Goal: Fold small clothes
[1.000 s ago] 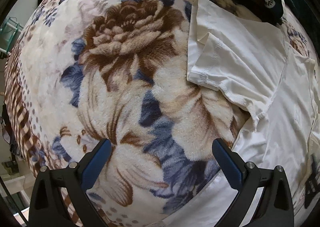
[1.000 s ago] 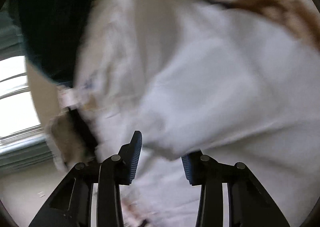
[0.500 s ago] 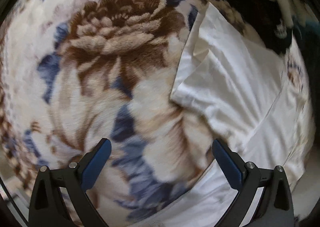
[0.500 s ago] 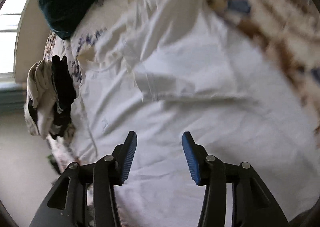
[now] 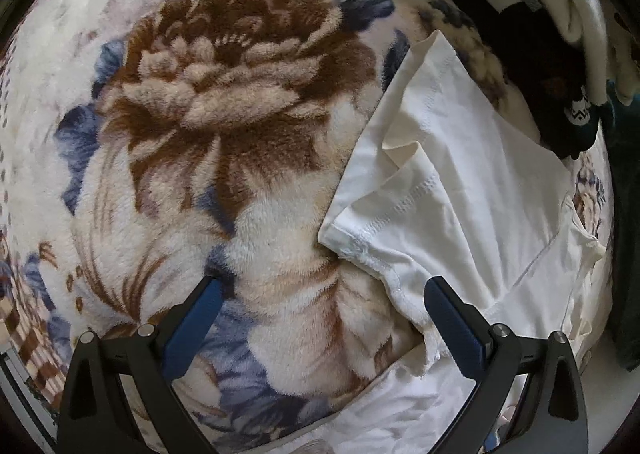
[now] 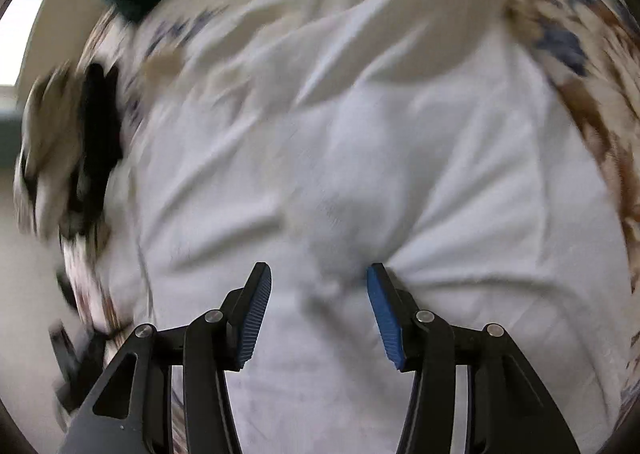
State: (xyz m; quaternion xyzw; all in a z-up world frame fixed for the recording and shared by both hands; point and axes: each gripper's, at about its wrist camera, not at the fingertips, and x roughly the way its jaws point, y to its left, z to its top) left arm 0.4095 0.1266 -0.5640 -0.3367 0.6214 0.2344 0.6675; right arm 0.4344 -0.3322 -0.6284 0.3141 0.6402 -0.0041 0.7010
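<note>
Your white cotton T-shirt [image 5: 472,182] on the floral fleece blanket [image 5: 208,102] has one sleeve folded in; the rest remains. Both the left gripper [image 5: 320,318] and right gripper [image 6: 316,310] have jaws apart, the right's just opened, holding nothing.

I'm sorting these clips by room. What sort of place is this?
Probably a bedroom at home: a plush floral blanket covers a soft surface like a bed, a white T-shirt lies on it, and more clothes are heaped nearby.

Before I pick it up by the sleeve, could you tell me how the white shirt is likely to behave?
Probably floppy: the shirt already lies in soft creases, and its sleeve is folded over itself. It looks thin, so likely light. The fluffy blanket may cling a little, so it should drag rather than slide.
</note>
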